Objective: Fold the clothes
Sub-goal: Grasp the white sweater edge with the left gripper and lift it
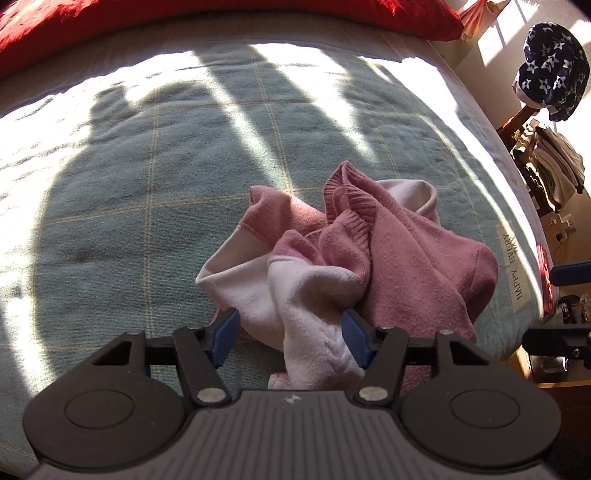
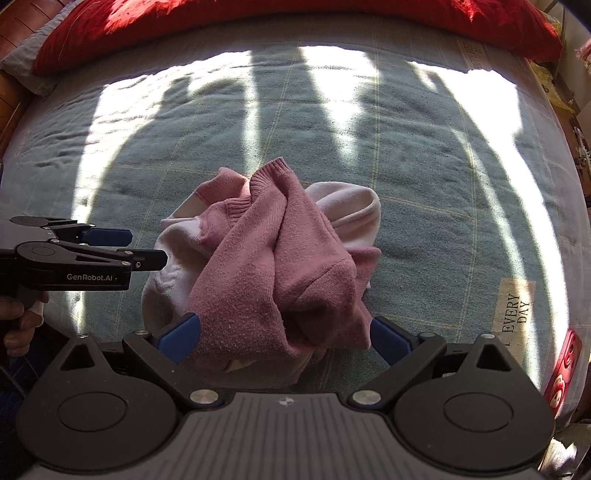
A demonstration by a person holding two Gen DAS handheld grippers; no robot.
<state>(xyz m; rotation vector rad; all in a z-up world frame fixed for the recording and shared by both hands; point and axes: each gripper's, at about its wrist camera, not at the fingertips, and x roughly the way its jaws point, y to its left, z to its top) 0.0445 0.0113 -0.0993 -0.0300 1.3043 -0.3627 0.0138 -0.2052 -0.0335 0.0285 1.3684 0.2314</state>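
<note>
A crumpled pink and white sweater (image 2: 273, 258) lies on the bed (image 1: 110, 206), on a green checked blanket in striped sunlight. A red pillow (image 2: 258, 29) lines the far edge; a "HAPPY EVERY DAY" label (image 1: 517, 269) and a red phone (image 2: 561, 365) sit by the near right edge. The left gripper (image 1: 290, 332) has released jaws straddling a white fold. The right gripper (image 2: 284, 332) has jaws spread around the pink bulk, not pressing. Bare blanket stretches leftward and beyond.
</note>
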